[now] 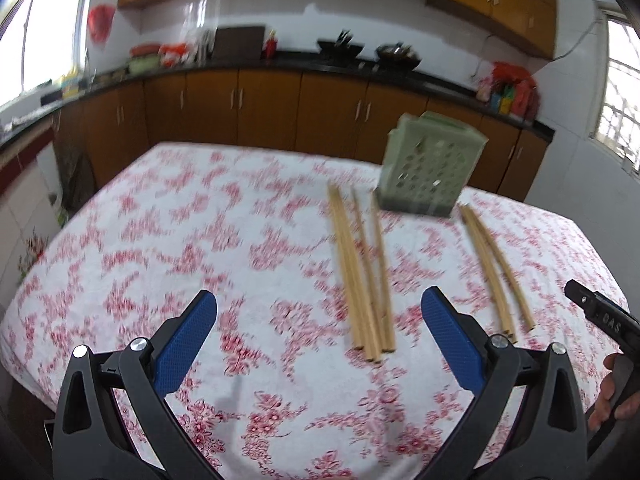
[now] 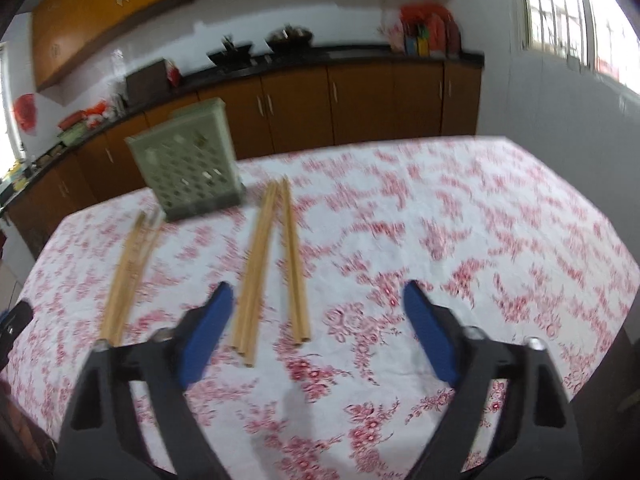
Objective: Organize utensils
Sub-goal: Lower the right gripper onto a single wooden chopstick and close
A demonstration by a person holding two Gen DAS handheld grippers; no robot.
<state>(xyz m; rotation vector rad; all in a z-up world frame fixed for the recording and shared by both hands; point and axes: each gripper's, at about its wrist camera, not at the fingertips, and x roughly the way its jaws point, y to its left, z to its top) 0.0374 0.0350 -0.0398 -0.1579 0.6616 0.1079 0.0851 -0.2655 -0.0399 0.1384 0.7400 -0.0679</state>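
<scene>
Two grippers: left gripper (image 1: 318, 308) and right gripper (image 2: 318, 304), jaws wide apart, holding nothing, above the desk (image 1: 160, 220).
Chopsticks: one bundle (image 1: 362, 276) at frame centre, a second bundle (image 1: 494, 268) to the right, both flat on the floral cloth.
Holder: green perforated basket (image 1: 426, 164), upright, upper right, just beyond the chopstick tips.

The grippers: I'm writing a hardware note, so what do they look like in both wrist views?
Both match. The left gripper and right gripper have black plastic frames with cut-out windows, silver round bolt heads at the pivots, and blue textured pads on the fingers. From the left wrist view, the right gripper's black body bears white lettering too blurred to read.
</scene>
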